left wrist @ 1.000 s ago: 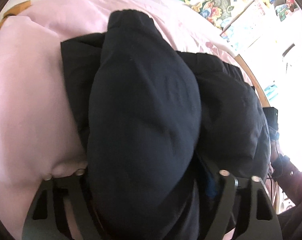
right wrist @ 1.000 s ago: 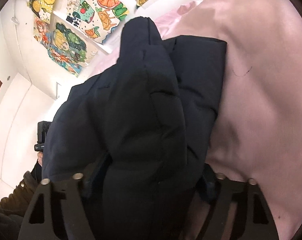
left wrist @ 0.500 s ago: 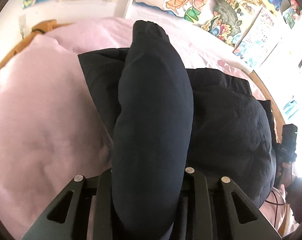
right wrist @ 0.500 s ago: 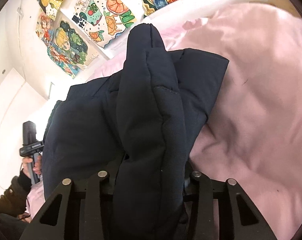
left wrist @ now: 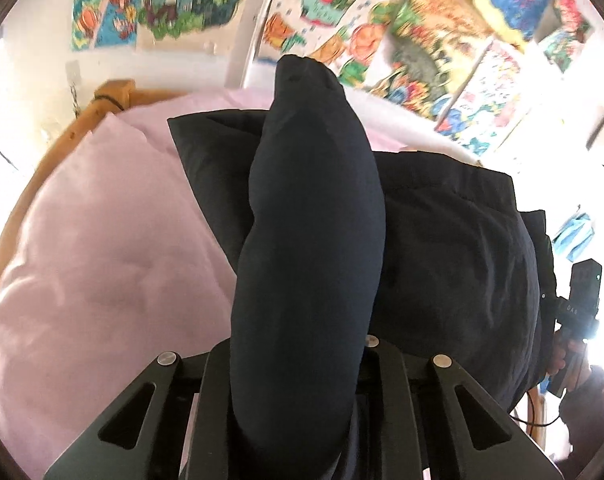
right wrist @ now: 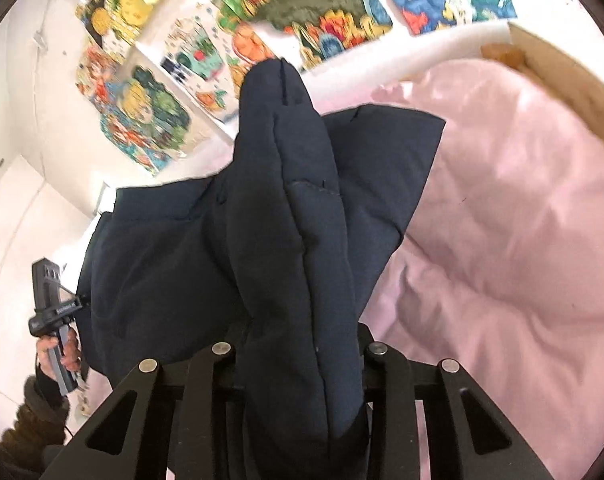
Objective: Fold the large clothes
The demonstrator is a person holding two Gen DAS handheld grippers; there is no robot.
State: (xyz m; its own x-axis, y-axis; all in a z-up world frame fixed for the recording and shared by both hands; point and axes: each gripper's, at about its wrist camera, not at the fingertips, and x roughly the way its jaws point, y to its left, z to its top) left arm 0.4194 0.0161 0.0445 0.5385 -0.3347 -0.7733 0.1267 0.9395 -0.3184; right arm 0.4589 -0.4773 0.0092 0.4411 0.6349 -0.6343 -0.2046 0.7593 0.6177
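Note:
A large dark navy padded jacket [left wrist: 453, 248] lies on a bed with a pink quilt [left wrist: 102, 248]. My left gripper [left wrist: 294, 392] is shut on a thick fold of the jacket, which rises between its fingers and hides the tips. My right gripper [right wrist: 298, 384] is shut on another thick fold of the same jacket [right wrist: 154, 256], lifted above the pink quilt [right wrist: 521, 240]. The right gripper shows at the right edge of the left wrist view [left wrist: 577, 300], and the left gripper at the left edge of the right wrist view [right wrist: 54, 308].
A wooden bed frame [left wrist: 62, 140] curves round the quilt's left edge. Colourful posters [left wrist: 421, 40] cover the white wall behind the bed; they also show in the right wrist view [right wrist: 302, 20]. A wooden headboard corner [right wrist: 561, 72] stands at upper right.
Both grippers closed from wide to tight on the jacket folds and rose and tilted up; more wall and posters show now, and the jacket hangs further off the quilt.

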